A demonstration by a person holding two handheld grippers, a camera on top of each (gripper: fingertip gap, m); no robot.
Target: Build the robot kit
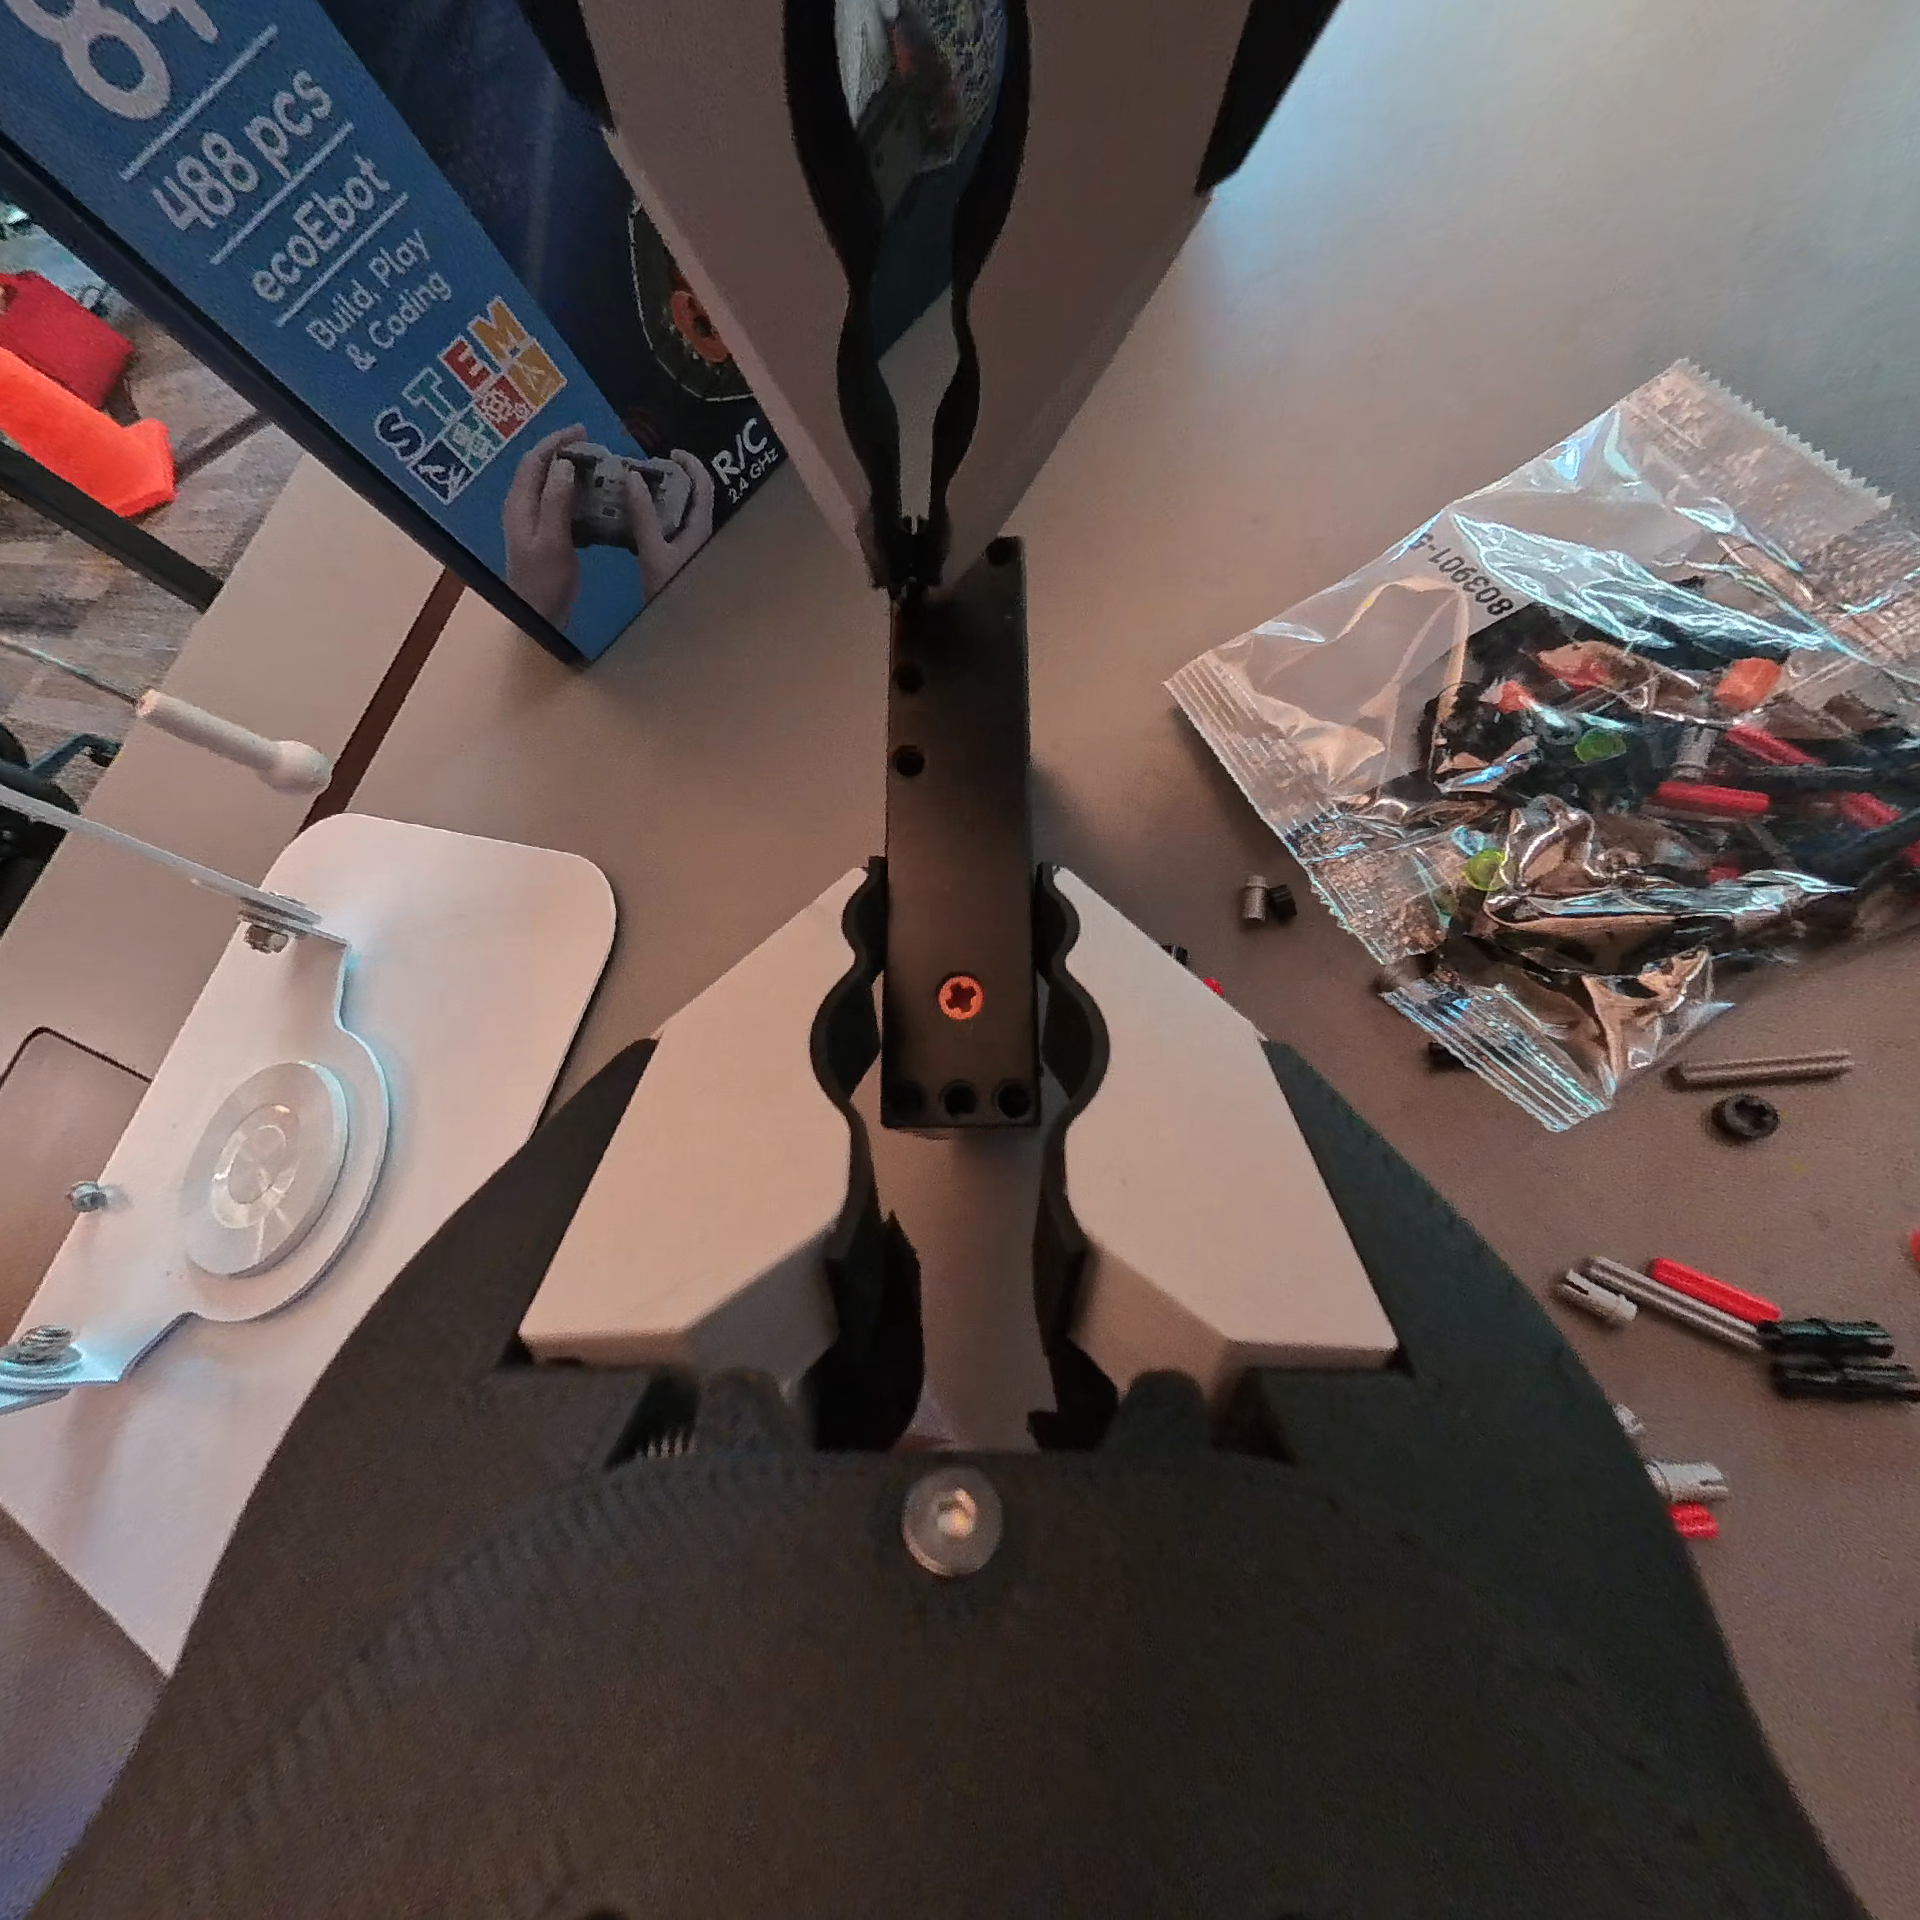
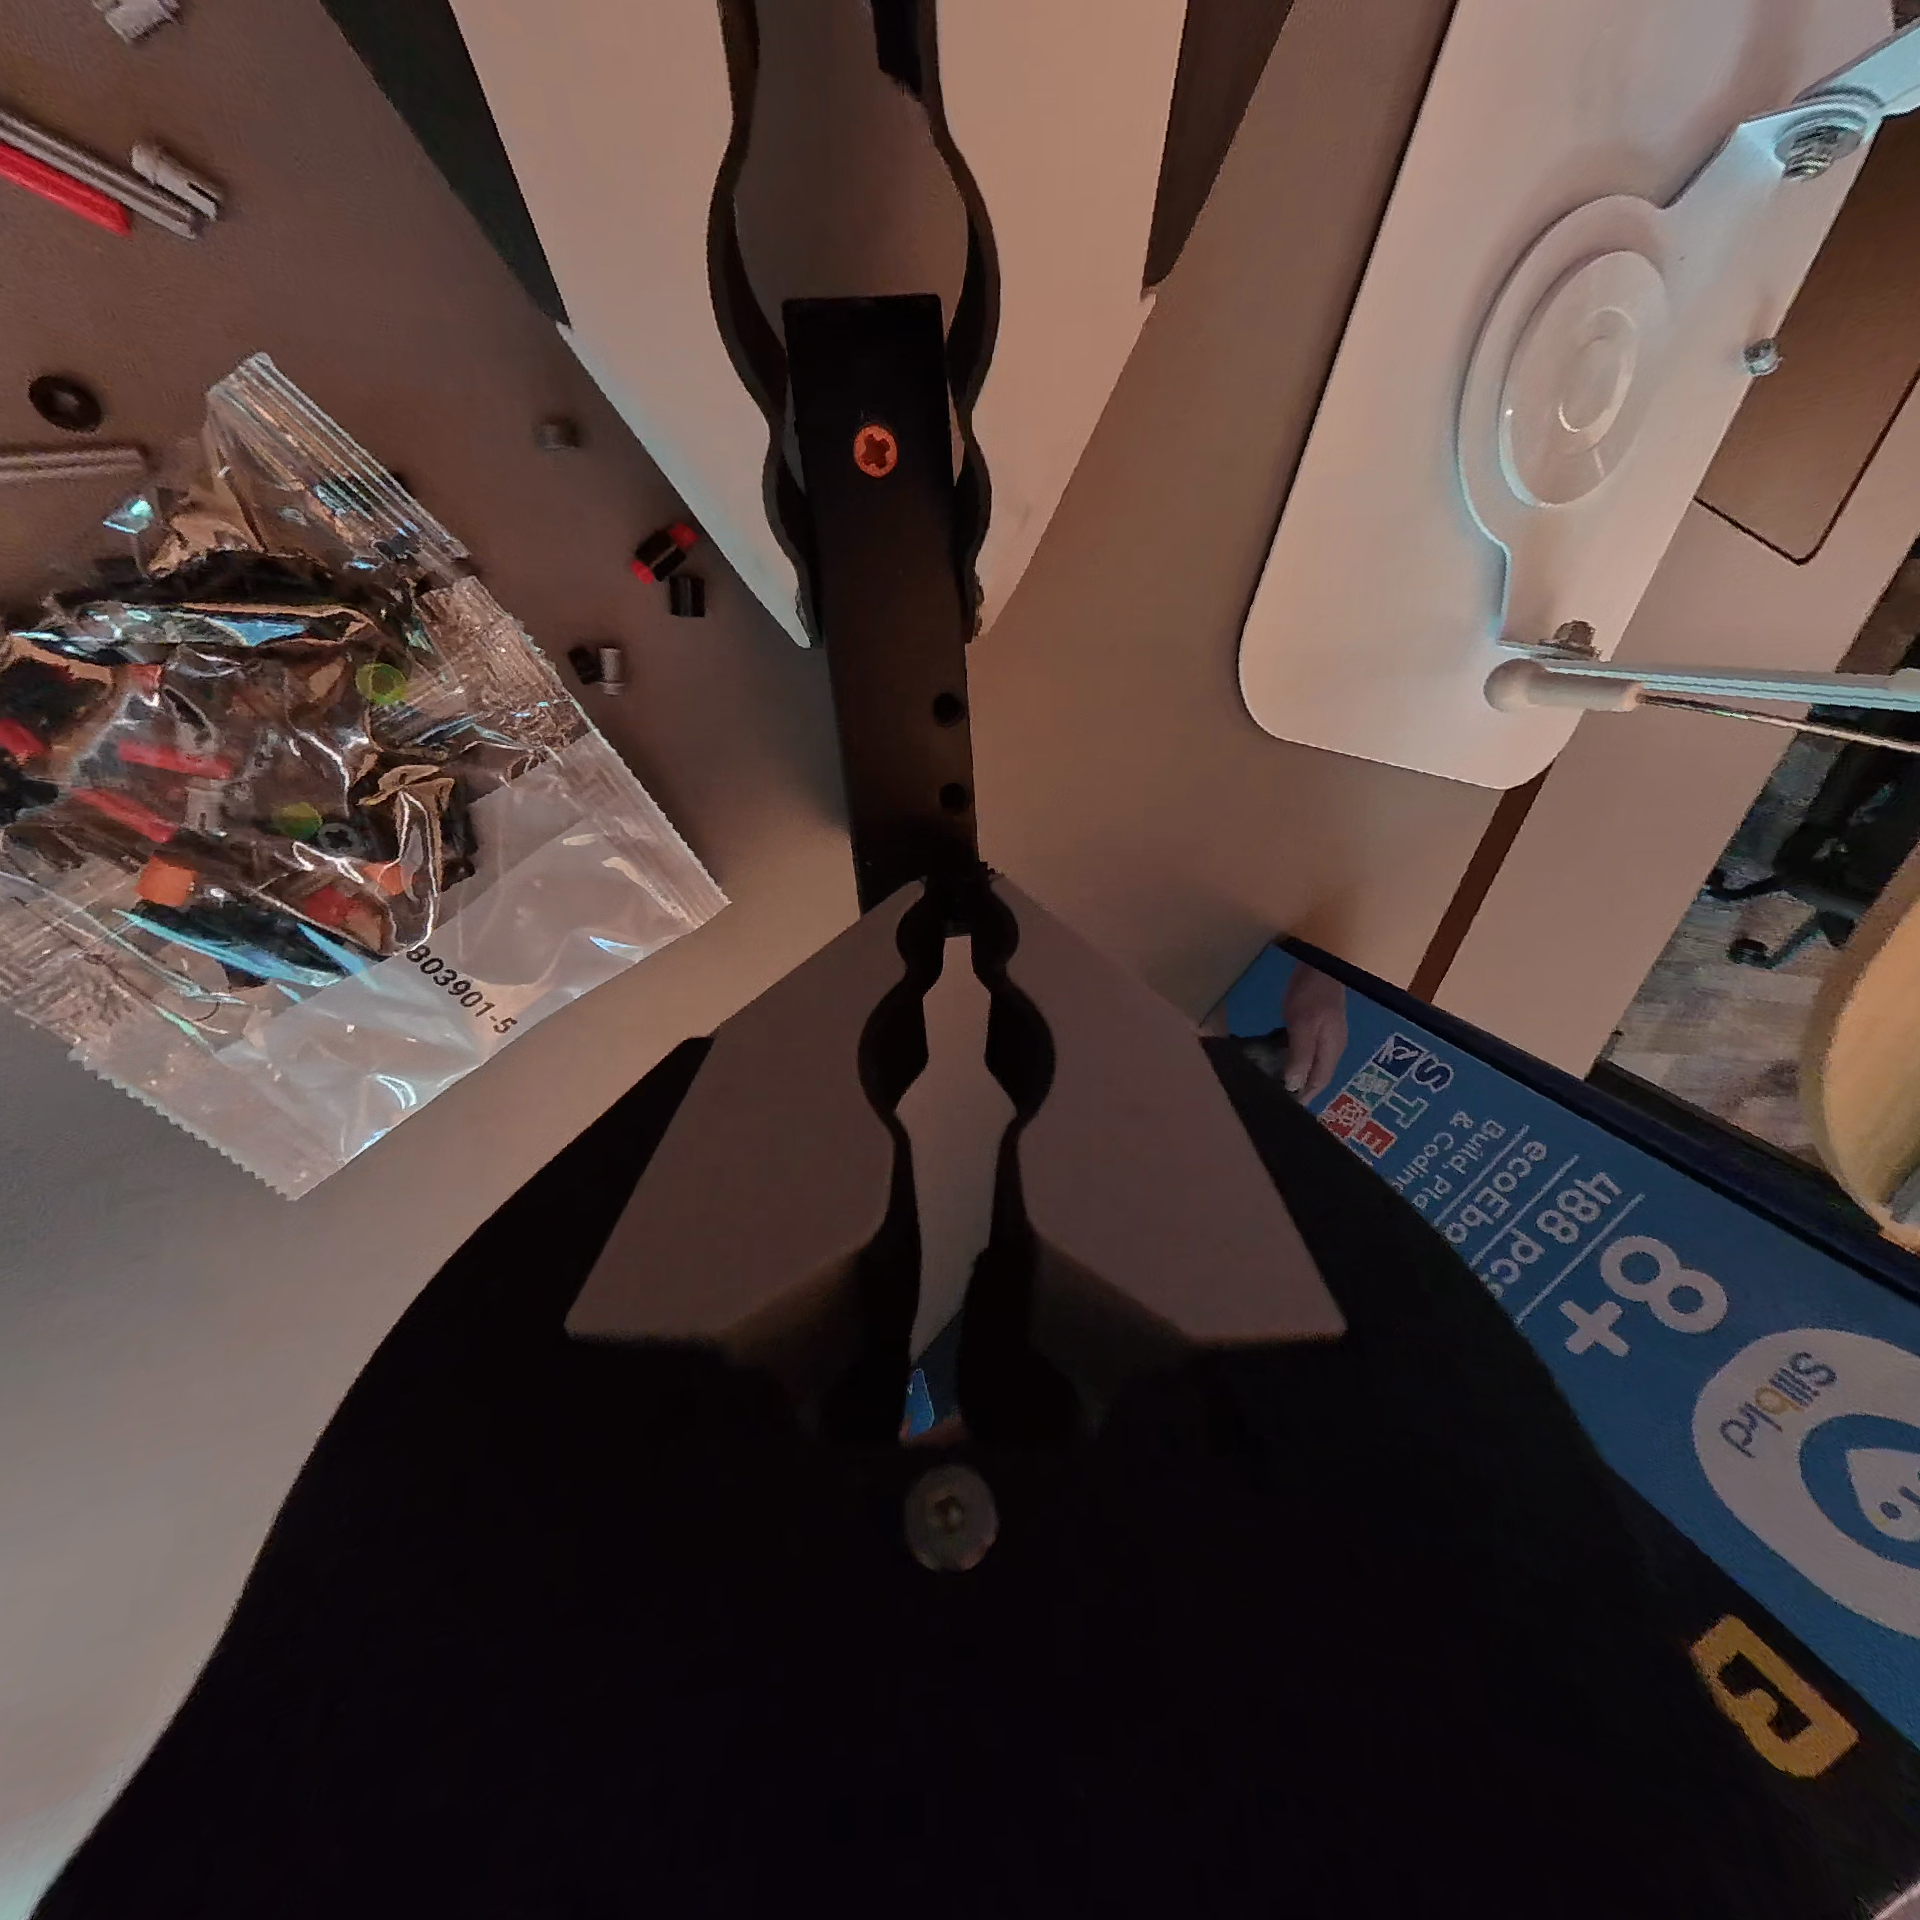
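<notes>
— What is held by the tongs?

— A black block (image 1: 958, 883) with an orange socket is clamped by the left tongs (image 1: 958, 914) at its near end. By the right tongs (image 2: 961, 899), closed together, a small black piece at the far end is pinched.

— And around it?

— On the table (image 1: 1195, 582), a clear bag of parts (image 1: 1621, 748) is seen at 2 o'clock, a blue box (image 1: 343, 312) at 10 o'clock, loose pins (image 1: 1704, 1309) at 4 o'clock and a white plate (image 1: 312, 1091) at 8 o'clock.

Blue box (image 1: 343, 312), parts bag (image 1: 1621, 748), loose pins, perhaps (image 1: 1714, 1320).
</notes>
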